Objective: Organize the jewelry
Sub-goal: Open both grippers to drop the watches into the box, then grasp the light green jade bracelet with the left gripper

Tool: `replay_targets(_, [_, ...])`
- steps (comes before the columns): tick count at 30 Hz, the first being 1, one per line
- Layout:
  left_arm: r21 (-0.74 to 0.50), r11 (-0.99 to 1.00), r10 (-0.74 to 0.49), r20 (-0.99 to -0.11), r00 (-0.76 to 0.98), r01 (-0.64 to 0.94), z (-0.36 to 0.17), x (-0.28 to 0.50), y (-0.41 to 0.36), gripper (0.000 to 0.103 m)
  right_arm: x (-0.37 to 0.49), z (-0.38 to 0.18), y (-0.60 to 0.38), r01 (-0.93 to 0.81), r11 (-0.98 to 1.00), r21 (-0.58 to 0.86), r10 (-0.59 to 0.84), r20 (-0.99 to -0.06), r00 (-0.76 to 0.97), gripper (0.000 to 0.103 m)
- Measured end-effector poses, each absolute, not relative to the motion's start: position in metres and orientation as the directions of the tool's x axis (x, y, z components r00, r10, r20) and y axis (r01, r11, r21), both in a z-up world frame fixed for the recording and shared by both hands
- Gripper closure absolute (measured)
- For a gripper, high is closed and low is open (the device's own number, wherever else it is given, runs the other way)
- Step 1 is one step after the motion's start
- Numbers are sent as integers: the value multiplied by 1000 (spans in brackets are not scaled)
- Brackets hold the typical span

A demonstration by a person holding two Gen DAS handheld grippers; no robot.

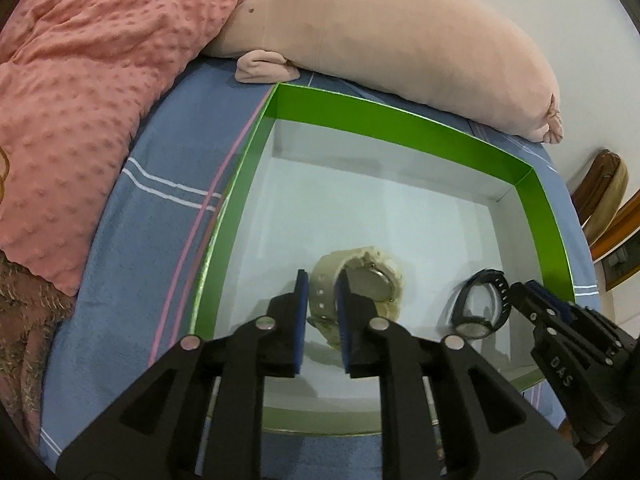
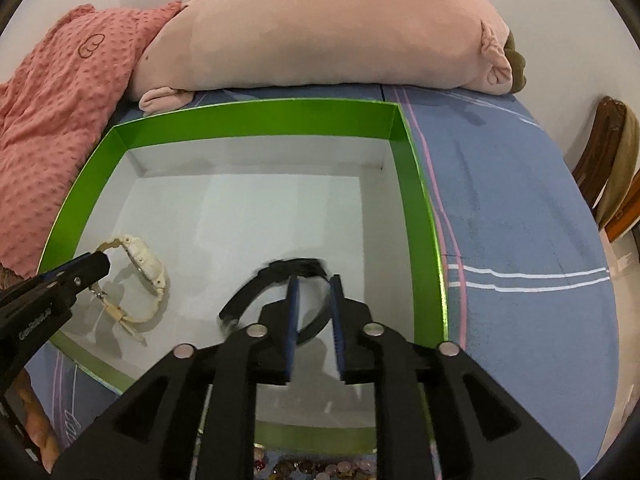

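Both my grippers are working inside the green-walled box point(image 1: 384, 120) — a watch at each.

The box is lying on the blue bedsheet point(image 1: 160, 240), with the pink plush pillow point(image 2: 320, 32) at its twelve o'clock. My left gripper point(image 1: 322, 320) is sitting narrowly parted around the cream watch's point(image 1: 372, 284) strap, though I cannot tell whether it is gripping. My right gripper point(image 2: 314, 312) is standing narrowly open over the black watch point(image 2: 288, 270) at the box's five o'clock.

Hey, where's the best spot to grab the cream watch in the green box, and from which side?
Grip the cream watch by its strap loop, not the bulky case. It stands on edge in the green box, so coming from above with the left hand-held gripper, one finger inside the loop and one outside, looks most secure.
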State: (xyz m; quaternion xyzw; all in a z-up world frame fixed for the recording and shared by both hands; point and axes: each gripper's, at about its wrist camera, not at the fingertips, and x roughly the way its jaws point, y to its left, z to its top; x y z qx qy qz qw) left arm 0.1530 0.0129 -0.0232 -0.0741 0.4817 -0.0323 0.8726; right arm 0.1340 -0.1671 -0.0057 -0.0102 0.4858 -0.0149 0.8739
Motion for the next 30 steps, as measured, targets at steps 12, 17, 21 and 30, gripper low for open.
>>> replay_targets(12, [-84, 996, -69, -709, 702, 13, 53, 99, 14, 61, 49, 76, -169, -85, 996, 27, 76, -756, 650, 46])
replay_targets(17, [-52, 989, -125, -795, 594, 139, 51, 66, -8, 69, 9, 61, -171, -154, 987, -40, 61, -799, 598, 81])
replay_targets(21, [-32, 973, -153, -833, 532, 229, 28, 40, -27, 72, 7, 33, -170, -186, 980, -64, 45, -846, 532, 87])
replay_targets(30, [-57, 957, -186, -872, 453, 283, -24, 45, -45, 72, 31, -13, -191, -119, 991, -59, 0, -897, 442, 85])
